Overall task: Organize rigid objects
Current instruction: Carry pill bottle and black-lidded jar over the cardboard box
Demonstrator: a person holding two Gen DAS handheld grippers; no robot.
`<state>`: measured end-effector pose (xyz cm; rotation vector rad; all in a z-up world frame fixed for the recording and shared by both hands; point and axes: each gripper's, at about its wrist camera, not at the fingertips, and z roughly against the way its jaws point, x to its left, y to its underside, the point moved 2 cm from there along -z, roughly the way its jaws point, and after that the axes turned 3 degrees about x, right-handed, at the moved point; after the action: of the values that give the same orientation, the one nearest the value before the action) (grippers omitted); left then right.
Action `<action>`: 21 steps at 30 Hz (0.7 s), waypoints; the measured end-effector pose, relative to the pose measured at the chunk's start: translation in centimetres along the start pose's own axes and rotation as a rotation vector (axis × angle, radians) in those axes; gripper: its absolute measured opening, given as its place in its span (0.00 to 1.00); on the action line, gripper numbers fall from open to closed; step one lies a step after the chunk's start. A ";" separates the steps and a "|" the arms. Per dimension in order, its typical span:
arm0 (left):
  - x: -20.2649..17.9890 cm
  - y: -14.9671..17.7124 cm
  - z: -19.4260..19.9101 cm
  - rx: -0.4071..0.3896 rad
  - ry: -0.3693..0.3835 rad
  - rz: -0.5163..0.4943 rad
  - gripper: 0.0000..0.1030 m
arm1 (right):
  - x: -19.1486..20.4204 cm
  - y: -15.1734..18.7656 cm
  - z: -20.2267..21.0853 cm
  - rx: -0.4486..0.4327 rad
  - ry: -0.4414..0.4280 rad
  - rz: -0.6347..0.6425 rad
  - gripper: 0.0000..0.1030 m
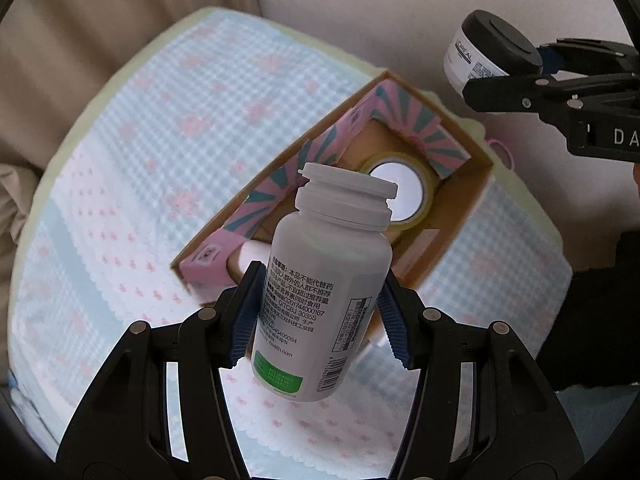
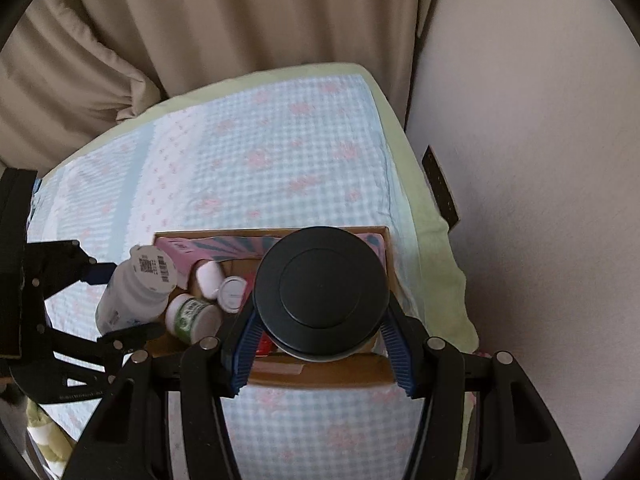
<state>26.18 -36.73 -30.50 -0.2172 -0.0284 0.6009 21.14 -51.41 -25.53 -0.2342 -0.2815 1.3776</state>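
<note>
My left gripper (image 1: 318,320) is shut on a white pill bottle (image 1: 324,272) with a white cap and printed label, held tilted above the near end of an open cardboard box (image 1: 460,216) with pink and teal flaps. The bottle also shows in the right wrist view (image 2: 134,292). My right gripper (image 2: 322,356) is shut on a white jar with a black lid (image 2: 322,290), held over the box (image 2: 320,376). The jar also shows in the left wrist view (image 1: 492,50). Inside the box lie a tape roll (image 1: 404,192), a green-labelled bottle (image 2: 192,316) and small white containers (image 2: 210,276).
The box stands on a bed with a blue-checked, pink-flowered cover (image 2: 260,148). Beige curtains (image 2: 200,20) hang behind the bed and a pale wall (image 2: 540,160) is on the right. A dark sleeve (image 1: 592,320) is at the right edge of the left wrist view.
</note>
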 end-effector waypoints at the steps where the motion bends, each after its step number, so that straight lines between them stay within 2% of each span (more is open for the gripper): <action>1: 0.0 -0.3 -0.8 0.011 -0.002 -0.008 0.50 | -0.3 -0.2 -0.6 0.008 -0.001 0.000 0.51; 8: 0.8 -2.4 -4.8 0.073 -0.027 -0.056 0.50 | -1.2 -1.0 -5.5 0.064 -0.018 -0.026 0.51; 16: 1.8 -4.2 -7.4 0.120 -0.061 -0.099 0.50 | -2.2 -1.9 -9.8 0.135 -0.036 -0.092 0.51; 21: 1.6 -5.0 -8.1 0.122 -0.059 -0.114 0.50 | -3.5 -1.8 -11.8 0.180 -0.071 -0.170 0.51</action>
<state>31.01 -41.42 -37.44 -0.0794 -0.0604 0.4935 26.09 -55.20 -36.26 -0.0110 -0.2294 1.2359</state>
